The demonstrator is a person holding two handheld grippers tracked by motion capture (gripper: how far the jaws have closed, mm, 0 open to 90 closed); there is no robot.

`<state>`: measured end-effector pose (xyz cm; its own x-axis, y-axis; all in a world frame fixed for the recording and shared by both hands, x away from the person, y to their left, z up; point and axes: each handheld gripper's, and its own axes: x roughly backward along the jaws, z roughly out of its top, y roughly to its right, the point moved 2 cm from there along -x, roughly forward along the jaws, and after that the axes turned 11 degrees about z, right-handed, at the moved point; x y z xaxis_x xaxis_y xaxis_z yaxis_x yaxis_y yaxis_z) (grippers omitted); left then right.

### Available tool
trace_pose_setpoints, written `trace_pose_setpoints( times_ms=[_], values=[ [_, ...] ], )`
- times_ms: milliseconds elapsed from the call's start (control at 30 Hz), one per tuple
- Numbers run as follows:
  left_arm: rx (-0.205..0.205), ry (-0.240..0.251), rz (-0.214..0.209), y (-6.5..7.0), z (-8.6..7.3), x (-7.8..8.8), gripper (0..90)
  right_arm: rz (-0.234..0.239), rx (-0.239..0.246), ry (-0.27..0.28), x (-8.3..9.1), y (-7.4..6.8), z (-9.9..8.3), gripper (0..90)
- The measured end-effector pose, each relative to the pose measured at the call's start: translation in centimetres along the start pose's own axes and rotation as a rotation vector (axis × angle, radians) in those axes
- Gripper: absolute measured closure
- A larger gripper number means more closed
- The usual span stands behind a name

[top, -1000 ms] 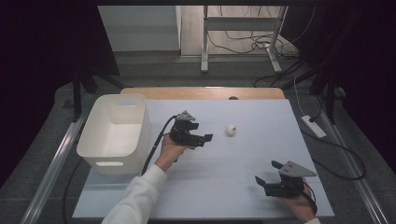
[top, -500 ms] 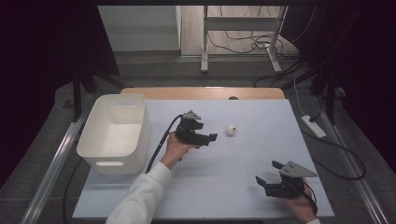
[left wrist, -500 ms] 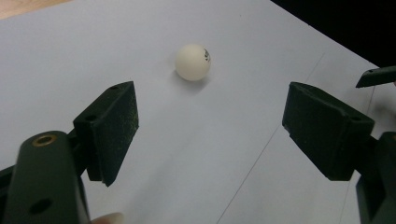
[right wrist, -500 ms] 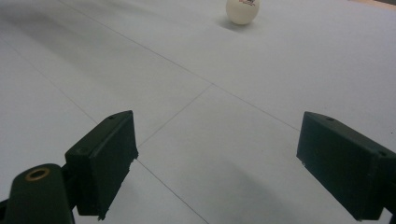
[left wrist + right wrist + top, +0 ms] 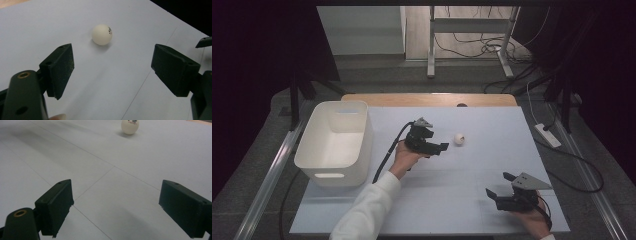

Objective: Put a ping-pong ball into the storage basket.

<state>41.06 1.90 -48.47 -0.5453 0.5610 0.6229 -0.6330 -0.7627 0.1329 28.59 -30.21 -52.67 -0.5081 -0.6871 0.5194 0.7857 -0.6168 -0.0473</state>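
a: high view — ping-pong ball [image 5: 459, 139] on the white bench [image 5: 472, 200], just right of the left gripper [image 5: 443, 147]; right gripper [image 5: 498, 186] well apart.

b: left gripper view — fingers [image 5: 60, 67] spread, empty, ball straight ahead. right gripper view — fingers [image 5: 56, 205] also released, ball [image 5: 130, 126] far ahead.

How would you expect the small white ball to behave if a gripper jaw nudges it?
The ball is round and lies free on the flat white table, so it would probably roll away. It looks like a table-tennis ball, so likely very light and smooth.

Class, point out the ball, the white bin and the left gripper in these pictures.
ball [image 5: 101, 34], left gripper view, centre of its near side.
white bin [image 5: 360, 131], high view, right wall.
left gripper [image 5: 445, 147], high view, midway between its fingertips.
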Motion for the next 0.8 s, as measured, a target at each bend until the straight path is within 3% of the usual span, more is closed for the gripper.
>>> trace_pose_setpoints(
  times_ms=[500,800],
  values=[
    [-0.023,-0.022,0.007,0.3,0.3,-0.9,19.0,-0.001,0.004,0.002,0.0,0.0,0.0,11.9],
    [-0.009,-0.030,0.003,0.3,0.4,-1.3,19.0,-0.003,0.006,-0.001,0.0,0.1,0.0,12.0]
  ],
)
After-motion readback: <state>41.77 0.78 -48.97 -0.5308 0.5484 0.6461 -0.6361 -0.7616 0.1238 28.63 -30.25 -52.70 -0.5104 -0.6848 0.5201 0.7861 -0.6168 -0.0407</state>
